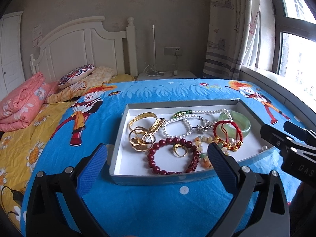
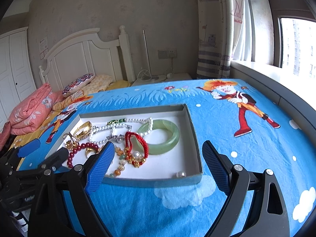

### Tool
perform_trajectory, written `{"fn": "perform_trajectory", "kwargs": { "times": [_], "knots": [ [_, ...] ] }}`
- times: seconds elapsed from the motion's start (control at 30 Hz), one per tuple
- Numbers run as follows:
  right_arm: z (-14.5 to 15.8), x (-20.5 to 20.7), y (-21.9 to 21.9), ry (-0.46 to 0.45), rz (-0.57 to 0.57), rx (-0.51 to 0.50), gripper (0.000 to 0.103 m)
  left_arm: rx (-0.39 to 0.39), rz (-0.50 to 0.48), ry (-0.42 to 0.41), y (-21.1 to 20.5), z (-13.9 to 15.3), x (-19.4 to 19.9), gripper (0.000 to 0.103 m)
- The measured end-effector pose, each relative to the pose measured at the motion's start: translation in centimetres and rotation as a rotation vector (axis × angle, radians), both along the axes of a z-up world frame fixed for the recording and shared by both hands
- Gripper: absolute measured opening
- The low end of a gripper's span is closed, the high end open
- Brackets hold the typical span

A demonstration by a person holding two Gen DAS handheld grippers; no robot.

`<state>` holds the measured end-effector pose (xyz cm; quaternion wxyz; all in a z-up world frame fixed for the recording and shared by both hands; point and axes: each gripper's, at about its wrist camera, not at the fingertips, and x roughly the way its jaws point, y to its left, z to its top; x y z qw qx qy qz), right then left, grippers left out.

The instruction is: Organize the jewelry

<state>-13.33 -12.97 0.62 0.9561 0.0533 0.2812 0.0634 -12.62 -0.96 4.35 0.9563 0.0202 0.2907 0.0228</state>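
Left wrist view: the left gripper (image 1: 158,154) hangs above the near edge of the shallow white-lined cardboard tray (image 1: 126,122), its blue-padded fingers spread wide and holding nothing. Right wrist view: the right gripper (image 2: 158,158) hovers over the tray's near right corner, likewise spread and empty.

All jewelry lies inside the tray, on the blue cartoon-print cloth (image 1: 158,203):
- gold bangles and rings (image 1: 143,130), piled at the left;
- dark red bead bracelet (image 1: 171,156), at the near centre, with a gold ring inside its loop;
- white pearl strands (image 1: 183,124), tangled across the middle;
- pale green jade bangle (image 2: 160,136), at the right, with a pearl strand lying over its rim;
- red cord bracelets with gold charms (image 2: 136,148), overlapping the bangle's near left edge;
- single loose pearl (image 2: 180,174), at the near right wall.

The pieces lie heaped and overlapping. This fits either a sort still to be made or pieces gathered into the tray; the views do not settle which.

Handling guidance, as a judgement: grip one piece only. Strung pieces will drag neighbours, so lift slowly and check for snags. The jade bangle is rigid and smooth; pinch across its band, not its rim.
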Motion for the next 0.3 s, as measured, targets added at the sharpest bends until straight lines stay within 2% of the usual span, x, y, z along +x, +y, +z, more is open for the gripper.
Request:
{"fn": "perform_trajectory", "kwargs": {
  "times": [0.07, 0.2, 0.3],
  "knots": [
    [0.0, -0.4, -0.2, 0.048, 0.003, -0.013, 0.087, 0.009, -0.03, 0.07, -0.1, -0.2, 0.0, 0.1],
    [-1.3, -1.0, 0.2, 0.205, 0.052, -0.093, 0.087, -0.015, -0.052, 0.271, 0.2, -1.9, -0.2, 0.1],
    [-3.0, -0.8, 1.8, 0.298, 0.106, -0.184, 0.087, 0.007, -0.043, 0.361, 0.1, -3.7, -0.1, 0.1]
  ]
}}
